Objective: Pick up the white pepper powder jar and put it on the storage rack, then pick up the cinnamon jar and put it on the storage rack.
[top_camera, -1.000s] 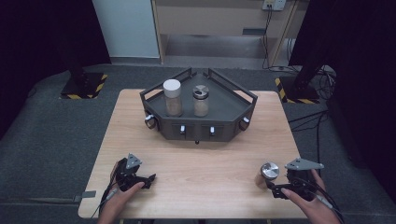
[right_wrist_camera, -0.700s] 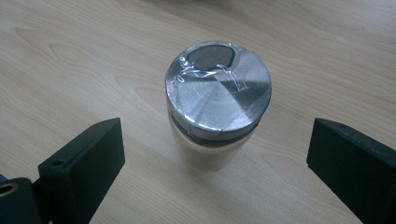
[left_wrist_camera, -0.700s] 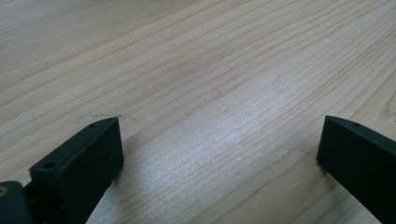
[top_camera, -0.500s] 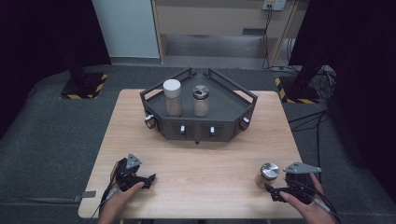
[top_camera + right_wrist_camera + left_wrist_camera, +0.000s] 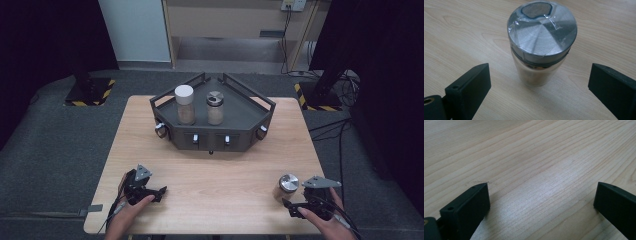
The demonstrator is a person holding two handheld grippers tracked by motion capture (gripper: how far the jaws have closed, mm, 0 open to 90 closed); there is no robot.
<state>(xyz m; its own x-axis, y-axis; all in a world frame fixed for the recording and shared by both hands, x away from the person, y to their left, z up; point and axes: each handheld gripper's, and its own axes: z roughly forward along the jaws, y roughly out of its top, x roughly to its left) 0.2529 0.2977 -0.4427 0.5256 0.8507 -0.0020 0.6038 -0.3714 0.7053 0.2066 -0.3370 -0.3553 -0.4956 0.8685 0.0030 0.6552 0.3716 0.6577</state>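
The metal-lidded spice jar [image 5: 541, 45] stands upright on the tabletop [image 5: 220, 190], just ahead of the right tongs [image 5: 539, 82], untouched between their spread jaws; the left tongs [image 5: 541, 202] gape empty well left of the jar.

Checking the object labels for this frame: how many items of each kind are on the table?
Clear jars with silver metal lids: 2, one on the table by the right gripper, one in the rack.
Clear jar with a white lid: 1, in the rack.
Dark grey angled metal rack: 1.
Total: 4.
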